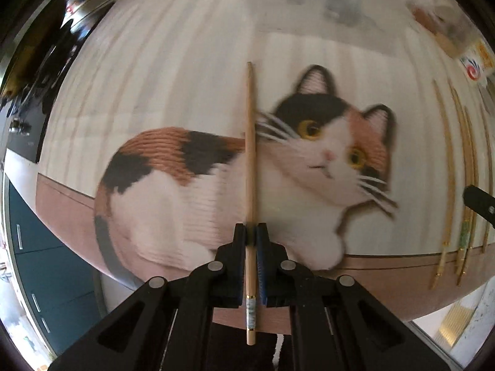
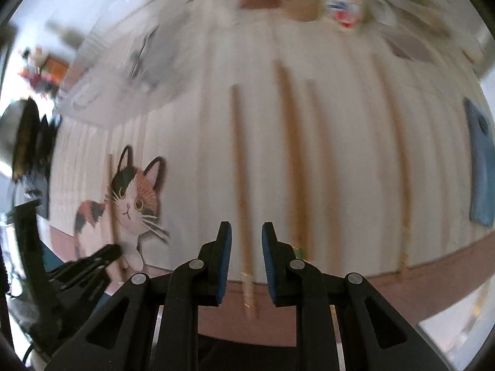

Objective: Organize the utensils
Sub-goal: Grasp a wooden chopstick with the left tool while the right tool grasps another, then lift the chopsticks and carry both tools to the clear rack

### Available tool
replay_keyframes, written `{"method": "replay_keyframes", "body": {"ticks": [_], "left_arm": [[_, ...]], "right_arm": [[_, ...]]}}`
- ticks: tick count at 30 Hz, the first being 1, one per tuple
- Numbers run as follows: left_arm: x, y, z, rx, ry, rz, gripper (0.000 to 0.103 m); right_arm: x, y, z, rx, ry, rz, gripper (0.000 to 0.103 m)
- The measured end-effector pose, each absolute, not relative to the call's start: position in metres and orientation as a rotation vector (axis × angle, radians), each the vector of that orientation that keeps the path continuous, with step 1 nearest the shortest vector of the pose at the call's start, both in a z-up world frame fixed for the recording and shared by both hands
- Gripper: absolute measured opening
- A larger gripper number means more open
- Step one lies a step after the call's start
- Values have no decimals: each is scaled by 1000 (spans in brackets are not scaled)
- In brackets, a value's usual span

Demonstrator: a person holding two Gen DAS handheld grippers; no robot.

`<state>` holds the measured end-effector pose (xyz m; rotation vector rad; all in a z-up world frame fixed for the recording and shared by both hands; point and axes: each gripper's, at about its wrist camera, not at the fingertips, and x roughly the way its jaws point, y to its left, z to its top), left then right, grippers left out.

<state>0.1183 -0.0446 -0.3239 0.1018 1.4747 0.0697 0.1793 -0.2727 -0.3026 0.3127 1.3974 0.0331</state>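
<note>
My left gripper (image 1: 251, 232) is shut on a wooden chopstick (image 1: 250, 160) and holds it above a white placemat (image 1: 185, 77) printed with a calico cat. The chopstick points straight ahead, its decorated end behind the jaws. My right gripper (image 2: 246, 235) is open above the same mat, its jaws on either side of a lying chopstick (image 2: 240, 179), not touching it. Several more chopsticks (image 2: 292, 160) lie side by side to its right. The left gripper shows at the lower left of the right wrist view (image 2: 102, 255).
Several chopsticks (image 1: 448, 185) lie on the mat's right part in the left wrist view. A blue object (image 2: 481, 167) lies at the mat's right edge. Blurred packages (image 2: 343, 0) stand beyond the mat's far edge. The mat has a brown border (image 2: 433, 281) near me.
</note>
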Motion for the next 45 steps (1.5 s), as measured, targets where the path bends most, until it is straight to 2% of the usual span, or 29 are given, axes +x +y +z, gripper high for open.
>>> {"method": "replay_keyframes", "body": {"ticks": [6, 7, 8, 24, 31, 38, 45], "left_arm": [[126, -9, -316, 80, 1468, 30, 5], [125, -8, -316, 83, 1467, 18, 5], [129, -1, -313, 87, 1466, 7, 5], [200, 8, -322, 152, 1460, -150, 10], [212, -5, -318, 194, 1428, -158, 4], [219, 20, -259, 168, 1318, -131, 4], [241, 38, -165, 138, 1121, -148, 4]], "right_arm": [[192, -239, -326, 157, 1477, -77, 19], [191, -235, -326, 139, 1467, -94, 8], [190, -231, -326, 127, 1468, -104, 7], [145, -173, -338, 189, 1530, -149, 8], [163, -163, -337, 170, 1522, -184, 7], [150, -174, -303, 265, 1436, -186, 7], [155, -174, -216, 334, 1235, -147, 7]]}}
